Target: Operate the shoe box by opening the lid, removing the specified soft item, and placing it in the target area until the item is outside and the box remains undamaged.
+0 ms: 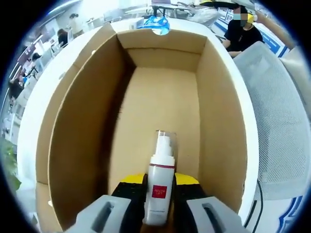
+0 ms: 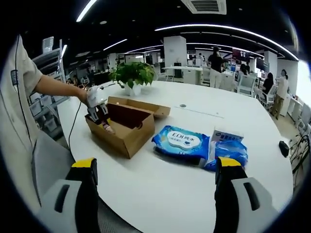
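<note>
Left gripper view sits close over the near end of the open shoe box (image 1: 160, 92), facing down its length, right gripper view hangs farther back above the table's (image 2: 194, 189) near edge, facing across it, both share the shoe box (image 2: 127, 122)

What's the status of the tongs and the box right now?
Left tongs shut on a white pump bottle, inside the open cardboard box. Right tongs open, above the table. Blue wipes pack lies outside the box.
</note>
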Tool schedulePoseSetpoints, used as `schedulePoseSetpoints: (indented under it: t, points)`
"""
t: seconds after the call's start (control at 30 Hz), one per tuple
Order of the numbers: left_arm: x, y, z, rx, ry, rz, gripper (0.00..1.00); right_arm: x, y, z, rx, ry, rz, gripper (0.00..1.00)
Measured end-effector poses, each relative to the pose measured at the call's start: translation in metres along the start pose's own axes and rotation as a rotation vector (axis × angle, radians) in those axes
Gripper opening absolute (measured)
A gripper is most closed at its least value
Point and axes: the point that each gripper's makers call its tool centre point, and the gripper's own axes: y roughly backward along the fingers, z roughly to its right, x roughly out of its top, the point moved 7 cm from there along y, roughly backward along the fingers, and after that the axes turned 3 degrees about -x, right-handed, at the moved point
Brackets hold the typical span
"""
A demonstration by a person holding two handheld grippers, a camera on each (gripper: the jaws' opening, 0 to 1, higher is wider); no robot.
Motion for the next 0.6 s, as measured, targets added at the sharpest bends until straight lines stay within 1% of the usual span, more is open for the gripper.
schedulePoseSetpoints:
  t: [0.13,0.23,0.4,0.47,0.6]
  points:
    - [0.001,0.003,0.0,0.027,0.013,0.005,0.19,0.001,0.0,-0.002,-0.003,-0.004,0.01,0.96]
    - [0.002,0.005,0.002,0.059,0.007,0.0,0.19,0.003,0.0,-0.004,-0.006,-0.007,0.02,0.93]
    - [0.004,0.011,0.005,0.08,0.021,0.022,0.19,0.004,-0.002,-0.007,-0.004,-0.033,0.016,0.92]
    - [0.004,0.014,0.005,0.09,0.027,0.027,0.19,0.005,-0.004,-0.009,-0.004,-0.029,0.02,0.92]
    - [0.007,0.023,0.006,0.125,0.055,0.065,0.19,0.007,-0.01,-0.014,0.003,-0.034,0.021,0.9]
